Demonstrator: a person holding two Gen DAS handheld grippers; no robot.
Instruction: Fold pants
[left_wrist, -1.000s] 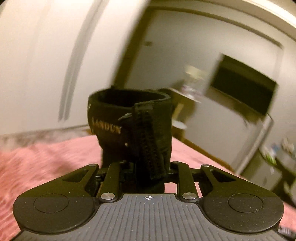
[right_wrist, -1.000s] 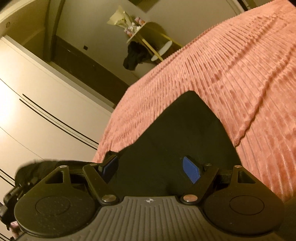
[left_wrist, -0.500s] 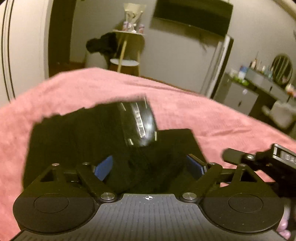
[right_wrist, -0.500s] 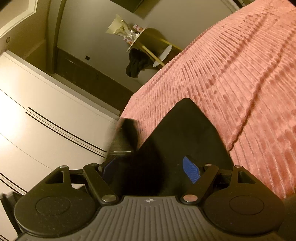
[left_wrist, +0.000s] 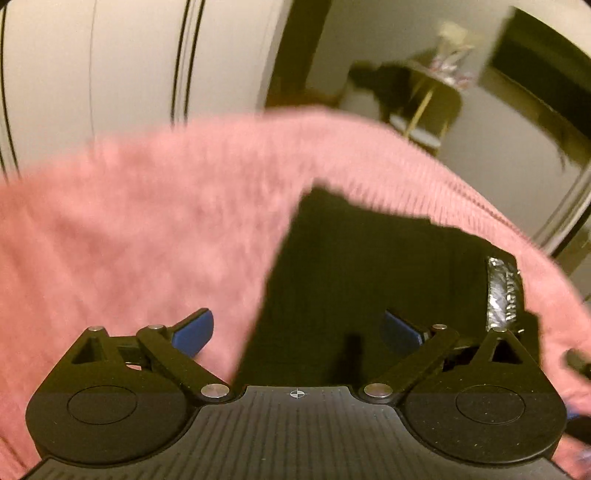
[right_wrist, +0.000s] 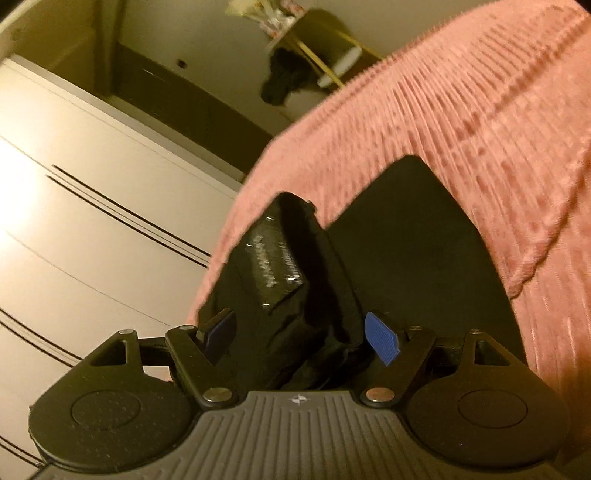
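Left tool (left_wrist: 297, 330): jaws spread wide, having just been opening, with nothing pinched; its blue pads (left_wrist: 194, 330) stand apart over the near left edge of the black pants (left_wrist: 369, 266), left pad above the pink bedspread (left_wrist: 140, 221), right pad above the dark cloth. Pants lie flat on the bed, right of centre in the left wrist view, with the lettered waistband (left_wrist: 504, 293) at their right edge. View is blurred.

Right tool (right_wrist: 299, 338): jaws well apart, not clamped. A bunched fold of the pants (right_wrist: 280, 280), waistband lettering uppermost, sits between the blue pads (right_wrist: 382, 341); whether either pad touches the cloth cannot be told. A flat panel of the pants extends to the far right on the ribbed bedspread (right_wrist: 498, 129). White wardrobe doors (right_wrist: 92, 221) stand at left; a small stand with a dark garment (right_wrist: 284, 83) is at the far side.
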